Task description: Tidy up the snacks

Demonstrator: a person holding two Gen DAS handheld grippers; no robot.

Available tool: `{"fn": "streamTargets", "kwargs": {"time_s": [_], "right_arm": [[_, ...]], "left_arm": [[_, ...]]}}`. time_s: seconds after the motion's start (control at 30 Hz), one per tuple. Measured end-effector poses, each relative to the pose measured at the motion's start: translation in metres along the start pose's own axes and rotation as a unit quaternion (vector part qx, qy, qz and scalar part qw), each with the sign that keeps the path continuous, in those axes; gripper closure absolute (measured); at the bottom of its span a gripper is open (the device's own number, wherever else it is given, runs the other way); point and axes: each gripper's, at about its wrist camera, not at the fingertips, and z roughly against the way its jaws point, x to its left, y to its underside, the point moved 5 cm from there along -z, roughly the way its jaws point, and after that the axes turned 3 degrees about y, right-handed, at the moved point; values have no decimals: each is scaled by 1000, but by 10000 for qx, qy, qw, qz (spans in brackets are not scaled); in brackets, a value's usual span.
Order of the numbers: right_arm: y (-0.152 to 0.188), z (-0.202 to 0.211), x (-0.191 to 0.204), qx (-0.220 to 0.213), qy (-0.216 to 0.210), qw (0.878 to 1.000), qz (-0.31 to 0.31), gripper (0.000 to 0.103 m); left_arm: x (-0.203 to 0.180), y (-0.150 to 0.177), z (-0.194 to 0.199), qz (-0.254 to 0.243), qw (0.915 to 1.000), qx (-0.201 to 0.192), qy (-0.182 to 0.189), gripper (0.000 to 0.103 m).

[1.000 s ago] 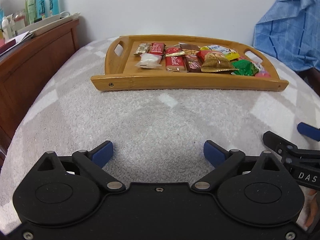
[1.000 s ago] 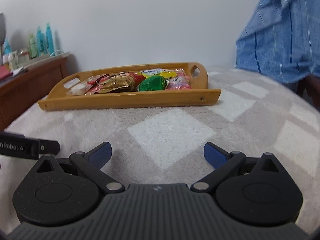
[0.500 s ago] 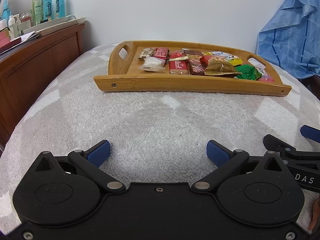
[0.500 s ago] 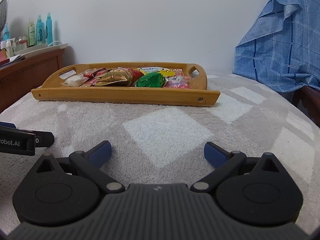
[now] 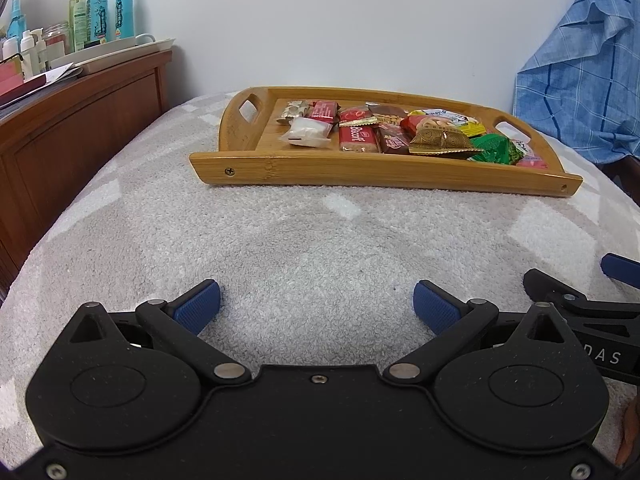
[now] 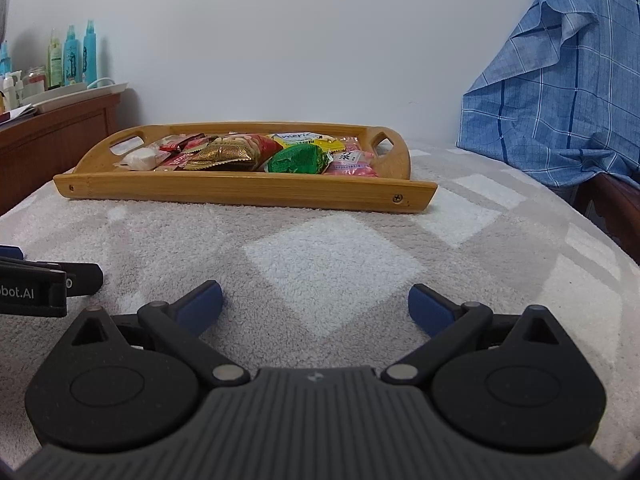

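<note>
A wooden tray with cut-out handles rests on the grey checked blanket. It holds several wrapped snacks: a red Biscoff pack, a white packet, a gold wrapper, a green wrapper and a pink packet. My left gripper is open and empty, low over the blanket, well short of the tray. My right gripper is open and empty beside it, also short of the tray.
A wooden dresser stands at the left with bottles and a white tray on top. A blue plaid cloth hangs at the right. The blanket curves down at both sides. A white wall is behind.
Both grippers have dropped lower and pulled back a little, so the tray sits flatter and farther up in both views. Both stay open and empty.
</note>
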Motion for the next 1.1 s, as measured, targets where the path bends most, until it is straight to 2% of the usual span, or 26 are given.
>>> {"fn": "streamTargets", "kwargs": {"time_s": [1.1], "right_arm": [[0, 0, 0, -19, 7, 10000, 17, 0]], "left_arm": [[0, -1, -1, 5, 9999, 150, -1, 0]]}}
